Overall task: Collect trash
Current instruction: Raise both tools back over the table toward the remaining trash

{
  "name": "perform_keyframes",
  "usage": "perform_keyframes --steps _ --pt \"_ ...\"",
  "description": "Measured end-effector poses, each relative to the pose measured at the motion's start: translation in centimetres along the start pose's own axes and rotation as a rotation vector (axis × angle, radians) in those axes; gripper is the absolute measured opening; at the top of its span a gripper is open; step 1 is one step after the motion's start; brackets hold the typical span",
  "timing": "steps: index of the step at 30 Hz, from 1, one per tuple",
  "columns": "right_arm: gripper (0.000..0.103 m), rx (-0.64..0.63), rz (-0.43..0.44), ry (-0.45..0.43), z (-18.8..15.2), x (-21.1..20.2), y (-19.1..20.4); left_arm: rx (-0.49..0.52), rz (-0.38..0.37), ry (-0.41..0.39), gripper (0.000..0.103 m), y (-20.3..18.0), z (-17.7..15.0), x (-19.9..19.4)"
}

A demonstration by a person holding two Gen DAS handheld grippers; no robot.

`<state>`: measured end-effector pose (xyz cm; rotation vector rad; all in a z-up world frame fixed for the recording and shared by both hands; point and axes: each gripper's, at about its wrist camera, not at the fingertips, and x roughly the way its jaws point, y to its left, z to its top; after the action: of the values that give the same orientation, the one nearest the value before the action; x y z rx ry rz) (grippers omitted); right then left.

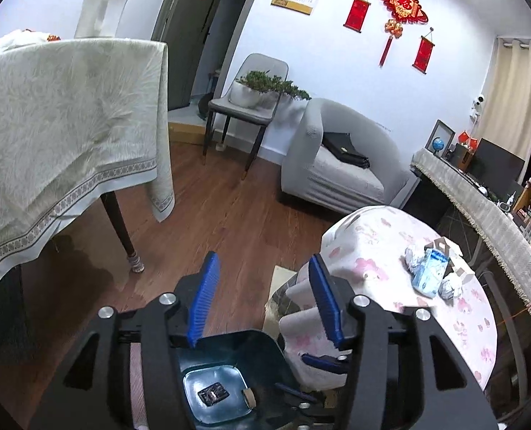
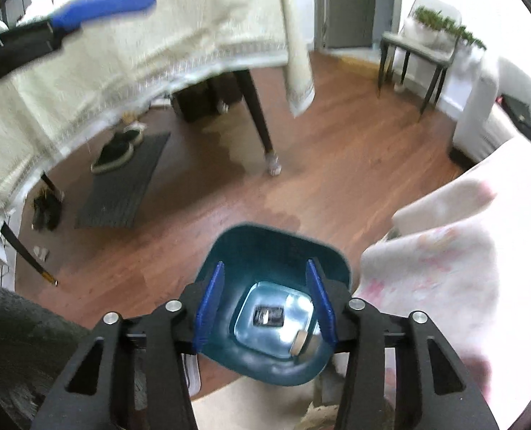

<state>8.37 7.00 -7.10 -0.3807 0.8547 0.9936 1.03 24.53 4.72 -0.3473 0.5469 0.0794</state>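
A teal bin (image 2: 272, 247) stands on the wood floor beside a low table draped in a pink-flowered cloth (image 1: 373, 243). In the bin lie a dark wrapper (image 2: 269, 315) and a cardboard roll (image 2: 299, 344). Directly above the bin hangs my right gripper (image 2: 265, 265), open, nothing between its blue pads. My left gripper (image 1: 263, 265) is open and empty too, higher up, between the bin (image 1: 251, 340) and the low table. On that table lie two crumpled paper balls (image 1: 414, 258) (image 1: 450, 286), a blue-white carton (image 1: 428, 272) and a small cardboard box (image 1: 444, 245).
A tall table under a cream cloth (image 1: 68, 107) overhangs at the left, its dark leg (image 1: 122, 233) near the bin. Beyond are a chair with a plant (image 1: 243, 107), a grey armchair (image 1: 337, 165) and a long sideboard (image 1: 480, 208). A mat with shoes (image 2: 125, 179) lies under the table.
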Motion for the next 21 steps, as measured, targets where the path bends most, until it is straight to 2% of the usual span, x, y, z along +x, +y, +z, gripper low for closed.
perform_keyframes --steps 8,21 --pt "0.043 0.073 -0.061 -0.154 0.6 -6.2 -3.8 -0.01 -0.005 0.005 0.062 -1.8 -0.1 1.3" --pt "0.043 0.203 -0.181 -0.22 -3.2 -11.8 -12.7 0.102 -0.056 0.064 0.07 -9.4 -1.7 5.5"
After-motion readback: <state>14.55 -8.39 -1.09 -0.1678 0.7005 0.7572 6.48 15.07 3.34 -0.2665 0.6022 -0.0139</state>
